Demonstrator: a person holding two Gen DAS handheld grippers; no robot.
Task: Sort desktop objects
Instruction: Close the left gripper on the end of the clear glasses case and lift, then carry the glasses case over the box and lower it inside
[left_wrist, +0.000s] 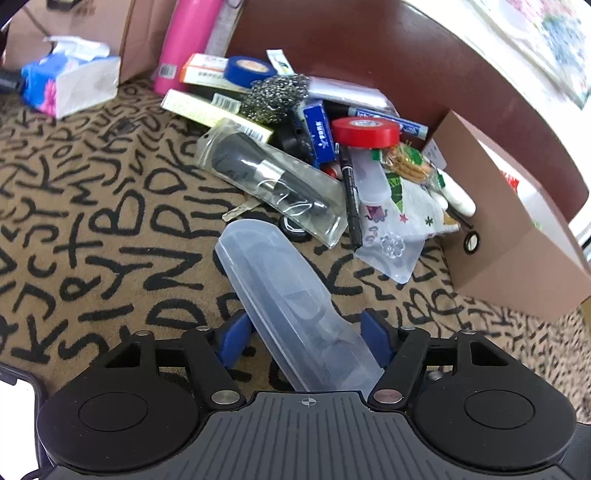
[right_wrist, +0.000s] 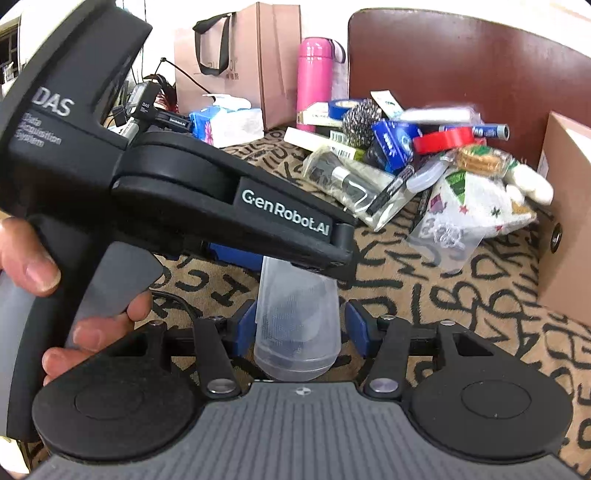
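Clearly both grippers were working on the same thing: a long translucent plastic case with something dark inside it. In the left wrist view the left gripper had its blue pads spread, one on each side of the case's near end, with a gap showing at either pad, so it straddled rather than pinched. In the right wrist view the right gripper also stood spread around the case's rounded end, its blue pads close by but apart from the plastic. The other gripper's black body crossed the upper left of that frame, a hand on its grey trigger.

Beyond the case, toward the upper middle of both frames, lay the unsorted heap: a red tape roll, a blue tape roll, a steel scourer, a black pen, a clear pouch holding a dark tool and a packet of biscuits. A brown cardboard box stood at the right edge on the letter-printed tablecloth; a pink flask rose at the back.

I judged the step to be picking the case off the cloth, sorting barely begun. Next, one set of jaws would need to close squarely across the case before any lift; the smooth, rounded shell could slip.
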